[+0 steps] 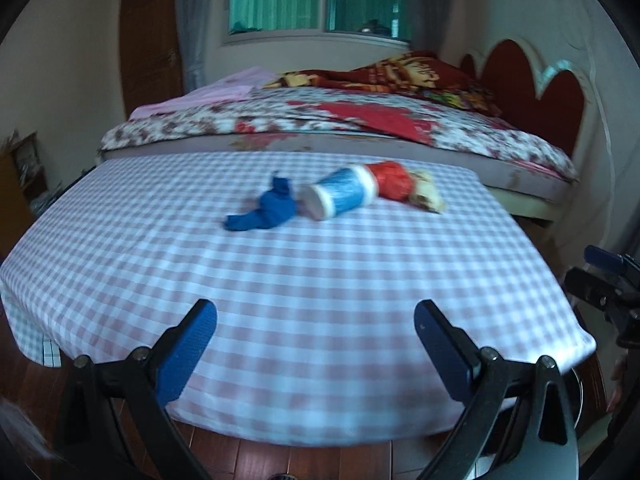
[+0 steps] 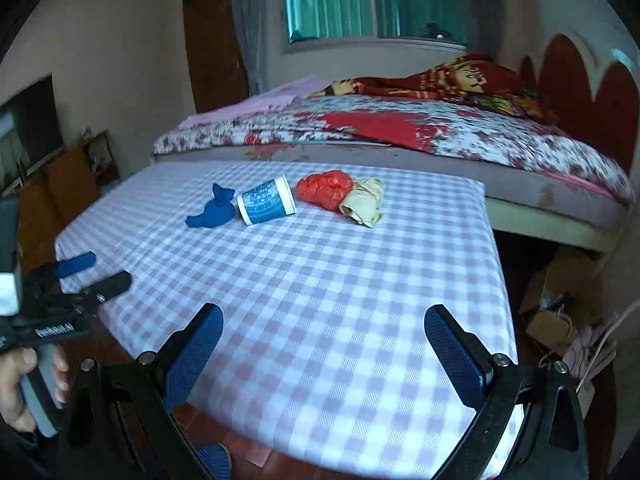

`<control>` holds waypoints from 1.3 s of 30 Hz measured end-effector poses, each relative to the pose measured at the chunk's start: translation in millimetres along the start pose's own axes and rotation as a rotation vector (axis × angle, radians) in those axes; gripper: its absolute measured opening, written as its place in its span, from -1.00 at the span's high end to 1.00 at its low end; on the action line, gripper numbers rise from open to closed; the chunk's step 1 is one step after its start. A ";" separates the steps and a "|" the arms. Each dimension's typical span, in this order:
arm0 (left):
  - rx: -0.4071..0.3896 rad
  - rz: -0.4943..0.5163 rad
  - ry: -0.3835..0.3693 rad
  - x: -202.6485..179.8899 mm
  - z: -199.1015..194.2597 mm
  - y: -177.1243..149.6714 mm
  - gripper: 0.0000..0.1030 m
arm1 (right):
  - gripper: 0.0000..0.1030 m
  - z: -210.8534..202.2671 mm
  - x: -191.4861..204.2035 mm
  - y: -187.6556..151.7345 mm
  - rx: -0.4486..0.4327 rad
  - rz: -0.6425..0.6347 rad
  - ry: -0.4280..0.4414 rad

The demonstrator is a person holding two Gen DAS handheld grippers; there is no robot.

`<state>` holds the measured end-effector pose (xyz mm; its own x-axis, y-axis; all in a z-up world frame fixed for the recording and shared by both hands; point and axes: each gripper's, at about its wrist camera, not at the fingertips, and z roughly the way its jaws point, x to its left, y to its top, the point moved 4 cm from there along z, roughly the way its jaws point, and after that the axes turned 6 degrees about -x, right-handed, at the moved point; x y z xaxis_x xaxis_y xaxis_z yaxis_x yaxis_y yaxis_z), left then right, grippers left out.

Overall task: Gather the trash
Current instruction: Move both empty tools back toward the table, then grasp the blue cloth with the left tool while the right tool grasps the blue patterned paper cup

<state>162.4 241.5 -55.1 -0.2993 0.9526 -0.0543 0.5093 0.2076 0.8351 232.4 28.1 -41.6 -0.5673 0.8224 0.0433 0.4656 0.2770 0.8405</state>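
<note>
A counter [image 2: 320, 300] draped in soft pink-and-white checked cloth carries four pieces of trash in a row near its far edge, in front of a bed [image 2: 440, 136] with a floral quilt. From the left lie a crumpled blue rag [image 2: 212, 212], a blue-and-white paper cup [image 2: 266, 202] on its side, a wrinkled red plastic bag [image 2: 326, 188] and a folded beige wrapper [image 2: 364, 202]. In the left wrist view the blue rag [image 1: 264, 210] touches the paper cup [image 1: 340, 194] at its base, while the red plastic bag [image 1: 392, 180] sits tight against the cup's mouth and half hides the beige wrapper [image 1: 428, 194]; motion blur softens all of them, so any print on the cup cannot be read.

The left hand-held gripper [image 1: 316, 320] hangs over the near edge of the counter with its black fingers and ribbed blue pads spread wide apart, holding nothing. The right hand-held gripper [image 2: 324, 324] is likewise spread wide and empty, well short of the trash. In the right wrist view, the left hand-held gripper [image 2: 94, 270] shows from the side, gripped by a hand [image 2: 24, 384] cut off by the frame edge. Cardboard and paper bags [image 2: 568, 320] sit dimly on the floor to the right of the counter.
</note>
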 end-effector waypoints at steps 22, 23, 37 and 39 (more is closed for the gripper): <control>0.119 0.001 -0.010 43.3 172.4 46.8 -0.60 | -0.97 192.5 41.2 50.3 0.113 -0.171 0.096; 0.124 -0.011 -0.014 44.2 179.1 48.0 -0.59 | -0.97 198.7 42.3 50.7 0.117 -0.180 0.102; 0.154 0.044 -0.041 52.5 201.6 55.6 0.13 | -0.98 253.1 81.1 61.6 0.133 -0.278 0.193; 0.148 0.030 -0.013 66.7 196.2 53.6 0.13 | -0.98 260.0 87.6 65.4 0.131 -0.288 0.189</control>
<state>328.0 359.8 -121.3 -0.2723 0.9614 -0.0385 0.6312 0.2087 0.7470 389.8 247.5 -123.2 -0.7974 0.5988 -0.0756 0.3451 0.5550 0.7569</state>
